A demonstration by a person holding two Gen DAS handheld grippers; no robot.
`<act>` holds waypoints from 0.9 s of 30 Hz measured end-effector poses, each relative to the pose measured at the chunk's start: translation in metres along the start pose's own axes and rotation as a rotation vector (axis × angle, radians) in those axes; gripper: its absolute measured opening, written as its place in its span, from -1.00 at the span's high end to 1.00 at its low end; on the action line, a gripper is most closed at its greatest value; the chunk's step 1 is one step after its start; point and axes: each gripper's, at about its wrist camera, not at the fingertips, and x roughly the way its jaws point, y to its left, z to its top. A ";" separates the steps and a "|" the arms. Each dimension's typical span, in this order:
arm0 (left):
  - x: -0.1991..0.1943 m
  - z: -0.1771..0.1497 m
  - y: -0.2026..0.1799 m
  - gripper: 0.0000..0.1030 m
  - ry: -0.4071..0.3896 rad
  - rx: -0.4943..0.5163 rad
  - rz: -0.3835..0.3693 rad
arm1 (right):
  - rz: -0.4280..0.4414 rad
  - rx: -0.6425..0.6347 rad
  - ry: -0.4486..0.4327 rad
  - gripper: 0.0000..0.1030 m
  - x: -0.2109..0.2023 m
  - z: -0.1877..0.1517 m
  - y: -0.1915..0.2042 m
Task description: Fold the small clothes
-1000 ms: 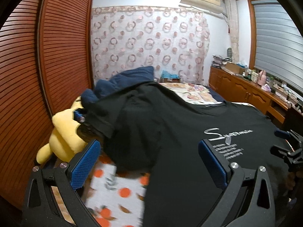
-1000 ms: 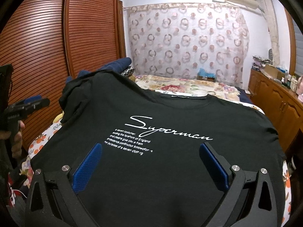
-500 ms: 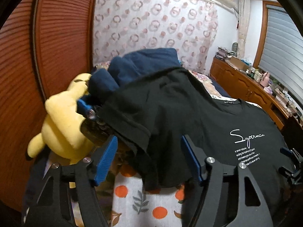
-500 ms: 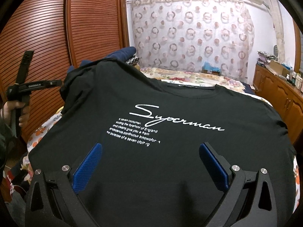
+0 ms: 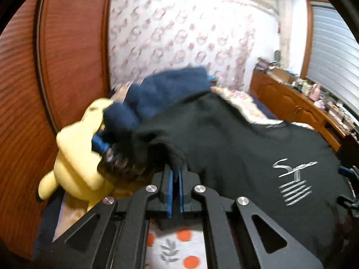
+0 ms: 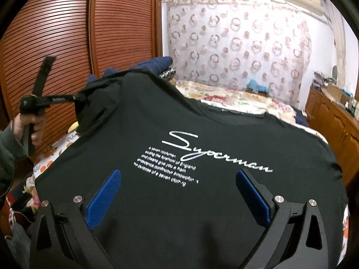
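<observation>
A black T-shirt [image 6: 202,116] with white "Superman" print lies spread front-up on the bed; it also shows in the left wrist view [image 5: 235,148]. My left gripper [image 5: 176,174] is shut on the hem of the shirt's left sleeve [image 5: 172,157]; from the right wrist view it [image 6: 76,98] pinches that sleeve at the shirt's far left. My right gripper [image 6: 177,190] is open, its blue pads [image 6: 104,197] hovering over the shirt's lower front below the print.
A yellow plush toy [image 5: 78,154] and a navy garment [image 5: 161,94] lie by the sleeve. An orange-dotted sheet [image 5: 179,246] covers the bed. Wooden louvred doors [image 6: 67,33] stand left, a wooden cabinet [image 5: 291,105] right, a patterned curtain [image 6: 235,44] behind.
My left gripper moved forward to the shirt's left sleeve and closed on its hem. The right gripper stayed open over the shirt, shifting only slightly.
</observation>
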 end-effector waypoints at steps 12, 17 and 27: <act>-0.001 0.051 -0.140 0.90 0.006 0.217 -0.252 | -0.053 0.055 -0.043 -0.98 -0.008 0.012 -0.034; 0.007 0.045 -0.164 0.41 0.057 0.263 -0.298 | -0.065 0.092 -0.031 -0.98 -0.007 0.006 -0.037; -0.001 0.005 -0.119 -0.56 0.095 0.211 -0.226 | -0.022 0.064 0.006 -0.81 0.006 0.016 -0.016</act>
